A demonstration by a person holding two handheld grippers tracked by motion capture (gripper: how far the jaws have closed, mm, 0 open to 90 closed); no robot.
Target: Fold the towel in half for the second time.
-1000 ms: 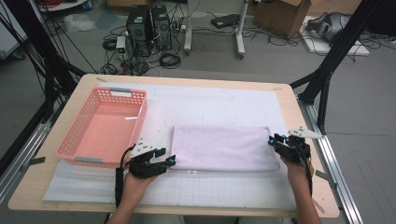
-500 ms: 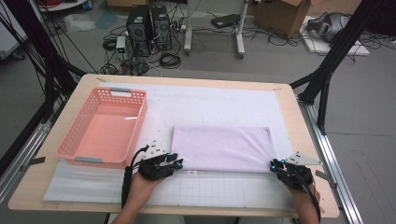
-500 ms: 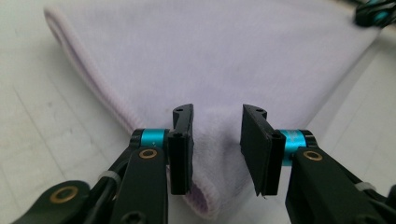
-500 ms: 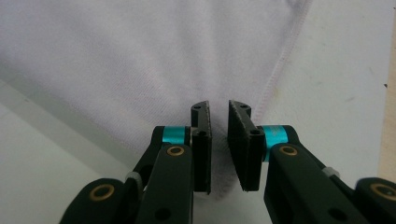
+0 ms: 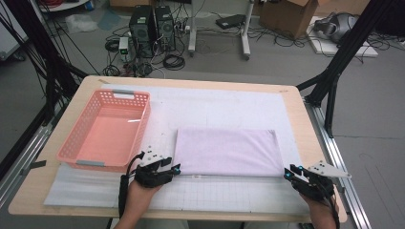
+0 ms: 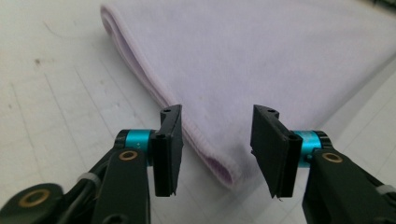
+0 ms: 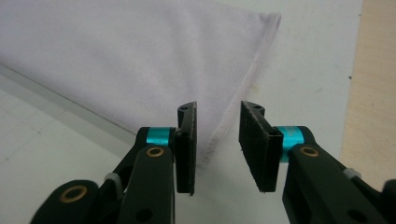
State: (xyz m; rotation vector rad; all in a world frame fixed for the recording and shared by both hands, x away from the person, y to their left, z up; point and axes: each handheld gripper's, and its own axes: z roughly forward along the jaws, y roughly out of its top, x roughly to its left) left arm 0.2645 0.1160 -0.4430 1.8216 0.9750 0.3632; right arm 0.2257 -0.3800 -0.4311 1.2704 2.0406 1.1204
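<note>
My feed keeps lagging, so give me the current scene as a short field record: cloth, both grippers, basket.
cloth: pale lilac, folded, flat on the white mat
left gripper: open, at the cloth's near left corner, jaws either side of the corner
right gripper: open, at the cloth's near right corner, hem between the jaws
grip: neither closed on the cloth
basket: pink, nothing in it, left of the cloth

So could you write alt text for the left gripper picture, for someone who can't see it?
Two black jaws of the left gripper stand open, straddling the near corner of a folded pale lilac cloth. The cloth lies flat on a white gridded mat, its rounded folded edge running away up the left.
</note>
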